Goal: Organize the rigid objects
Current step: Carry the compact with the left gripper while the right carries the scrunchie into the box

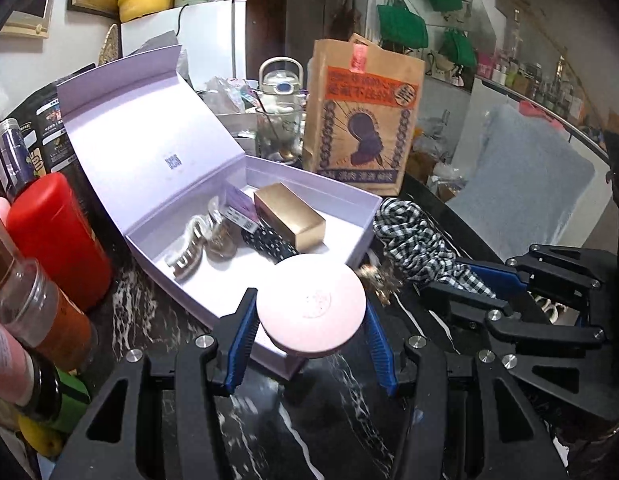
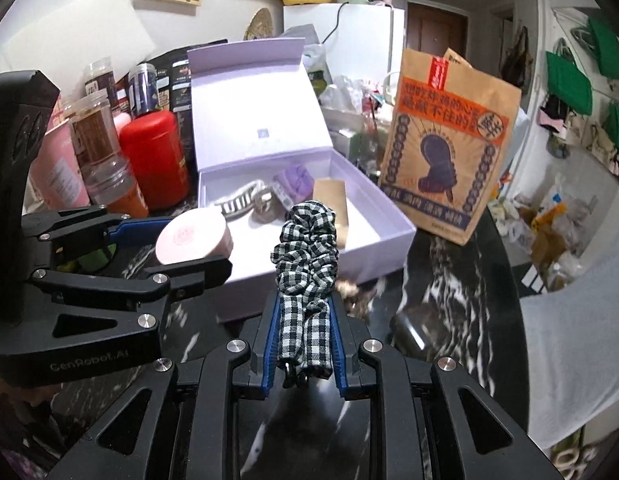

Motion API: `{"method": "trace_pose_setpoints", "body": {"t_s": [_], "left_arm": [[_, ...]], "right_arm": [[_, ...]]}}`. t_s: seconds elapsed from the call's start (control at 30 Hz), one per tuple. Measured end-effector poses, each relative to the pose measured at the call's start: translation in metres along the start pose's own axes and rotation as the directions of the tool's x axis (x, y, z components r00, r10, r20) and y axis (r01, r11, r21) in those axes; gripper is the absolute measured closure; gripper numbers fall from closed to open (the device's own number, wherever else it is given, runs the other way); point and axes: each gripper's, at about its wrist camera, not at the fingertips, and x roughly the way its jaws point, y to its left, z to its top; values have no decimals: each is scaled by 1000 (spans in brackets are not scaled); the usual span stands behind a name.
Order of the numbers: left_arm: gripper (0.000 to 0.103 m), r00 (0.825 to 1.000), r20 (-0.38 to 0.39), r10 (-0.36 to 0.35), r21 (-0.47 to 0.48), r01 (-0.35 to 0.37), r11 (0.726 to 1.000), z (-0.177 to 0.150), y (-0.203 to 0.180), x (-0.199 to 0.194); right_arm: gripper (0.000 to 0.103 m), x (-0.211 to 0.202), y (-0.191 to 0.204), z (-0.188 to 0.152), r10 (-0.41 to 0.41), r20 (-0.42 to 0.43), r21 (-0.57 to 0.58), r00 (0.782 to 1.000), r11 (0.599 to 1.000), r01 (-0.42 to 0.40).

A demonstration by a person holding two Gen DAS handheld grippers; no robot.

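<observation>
Obs.: both tools loaded, both near the open lilac box (image 1: 351, 216) on the dark marbled table (image 1: 309, 420).

Left gripper (image 1: 311, 332): clenched on a round pink compact (image 1: 311, 310), one blue pad on each side of its rim. The compact sits level, over the box's near corner, partly above the floor of the box and partly above the table.

Right gripper (image 2: 303, 344): closed on a black-and-white checked scrunchie (image 2: 307, 248), which bunches upward out of the jaws. It is just in front of the box's near wall, apparently not yet over the inside.

Already in the box: a pale hair claw (image 1: 189, 248), a gold carton (image 1: 289, 216), a small purple packet (image 2: 295, 180) and a dark dotted item (can't identify it). The right part of the box floor is bare.

Judgement: step in hand is setting the compact down. To do it well, I'd carry it further in over the bare white floor so no part overhangs the wall, keep it flat, lower until it rests, and only then let go (a tilted drop could roll it onto the claw). The right tool is close by; better it waits off to the side so the two don't collide. A small gold trinket (image 1: 379, 280) lies on the table beside the box.
</observation>
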Motion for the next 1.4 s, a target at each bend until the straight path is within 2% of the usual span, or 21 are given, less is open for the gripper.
{"method": "trace_pose_setpoints", "body": {"t_s": [0.23, 0.63, 0.77, 0.93, 1.27, 1.4], "left_arm": [[53, 999, -3, 34, -35, -34, 999, 16, 20, 12], [53, 994, -10, 105, -38, -105, 994, 43, 42, 40], [53, 990, -18, 138, -27, -139, 990, 53, 47, 49], [53, 989, -21, 146, -26, -147, 989, 65, 53, 61], [53, 982, -22, 187, -64, -188, 980, 93, 75, 81], [53, 974, -13, 227, -52, -227, 972, 105, 81, 86]], "right_arm": [[81, 9, -5, 22, 9, 12, -15, 1000, 1000, -9], [81, 38, -8, 53, 30, 25, -45, 999, 999, -29], [81, 49, -14, 64, 32, 25, -31, 999, 999, -31], [81, 61, -23, 80, 26, 36, -26, 999, 999, -25], [81, 89, -40, 104, 63, 30, 19, 998, 998, -63], [81, 98, -45, 115, 63, 34, 27, 997, 998, -63]]}}
